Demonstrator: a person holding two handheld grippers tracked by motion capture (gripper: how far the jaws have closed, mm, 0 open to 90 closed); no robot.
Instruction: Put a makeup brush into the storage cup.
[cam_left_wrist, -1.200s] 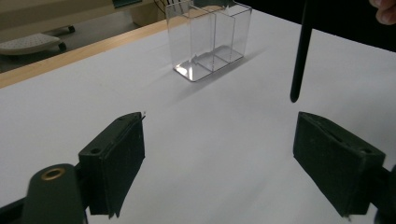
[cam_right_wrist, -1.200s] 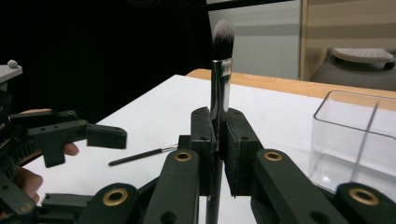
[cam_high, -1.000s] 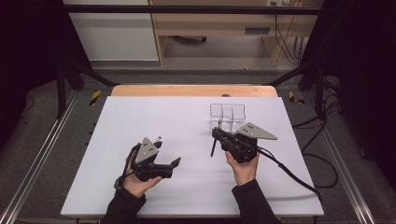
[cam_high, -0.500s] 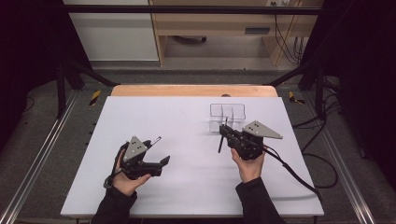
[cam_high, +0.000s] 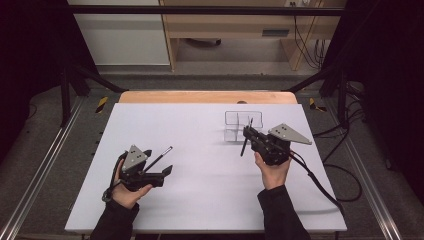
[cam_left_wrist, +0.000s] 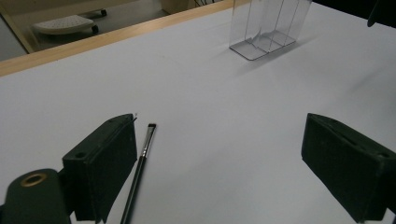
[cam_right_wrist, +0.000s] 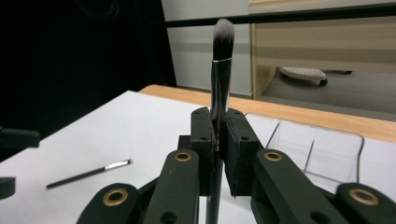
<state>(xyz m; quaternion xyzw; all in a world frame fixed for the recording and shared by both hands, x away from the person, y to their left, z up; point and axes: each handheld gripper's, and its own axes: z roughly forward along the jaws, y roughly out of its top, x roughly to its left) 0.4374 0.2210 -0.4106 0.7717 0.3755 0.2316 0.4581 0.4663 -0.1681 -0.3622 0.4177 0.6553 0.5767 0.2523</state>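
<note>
Count of items on the white worktop (cam_high: 200, 130).
Two makeup brushes: one thin brush (cam_high: 159, 159) lying well to the left of the organiser, one thick brush (cam_right_wrist: 219, 70) just beside it. One clear compartmented organiser (cam_high: 240, 122). Two tongs: left (cam_high: 161, 166), right (cam_high: 247, 131).

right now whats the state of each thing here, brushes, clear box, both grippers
makeup brush: clamped upright in the right gripper, bristles up
thin brush: lying flat on the table, loose, beside the left gripper's jaw
clear organizer: upright on the table, compartments empty
right gripper: jaws shut on the makeup brush handle
left gripper: jaws wide open, holding nothing
table: white surface
</note>
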